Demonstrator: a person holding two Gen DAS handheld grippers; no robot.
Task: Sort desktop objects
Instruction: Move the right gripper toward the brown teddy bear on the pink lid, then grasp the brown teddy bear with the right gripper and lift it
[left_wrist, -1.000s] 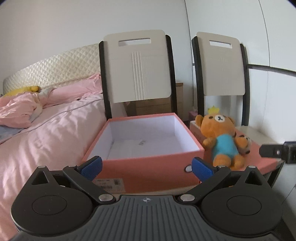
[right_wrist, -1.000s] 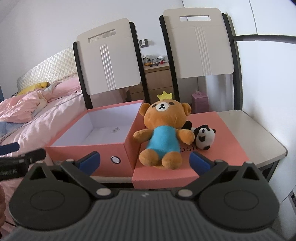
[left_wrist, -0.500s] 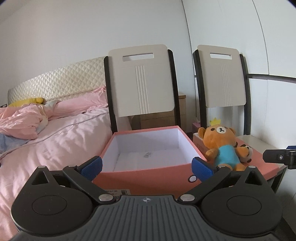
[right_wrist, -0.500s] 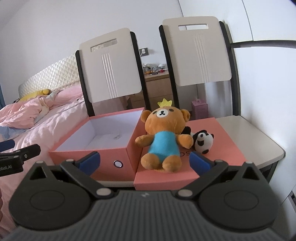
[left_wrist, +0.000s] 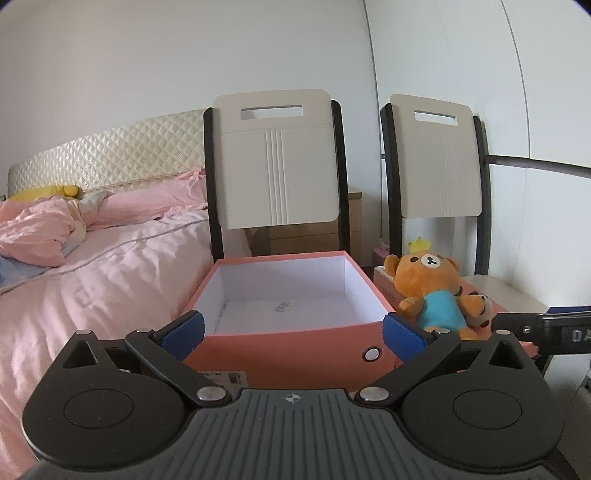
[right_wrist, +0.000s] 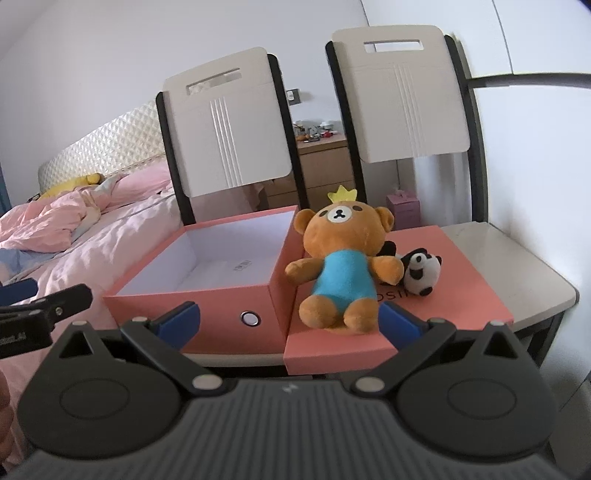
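Currently listed: bear (right_wrist: 341, 266) and panda (right_wrist: 421, 271) on lid (right_wrist: 461, 295), beside open box (right_wrist: 207, 291). Both tools, left (left_wrist: 293, 332) and right (right_wrist: 290, 319), are held spread, grasping nothing. Stage undetermined.

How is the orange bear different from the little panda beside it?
The bear is much bigger than the panda. The bear is orange with a blue shirt and yellow crown; the panda is black and white. The bear leans against the open box; the panda does not. Both are soft toys on the pink lid.
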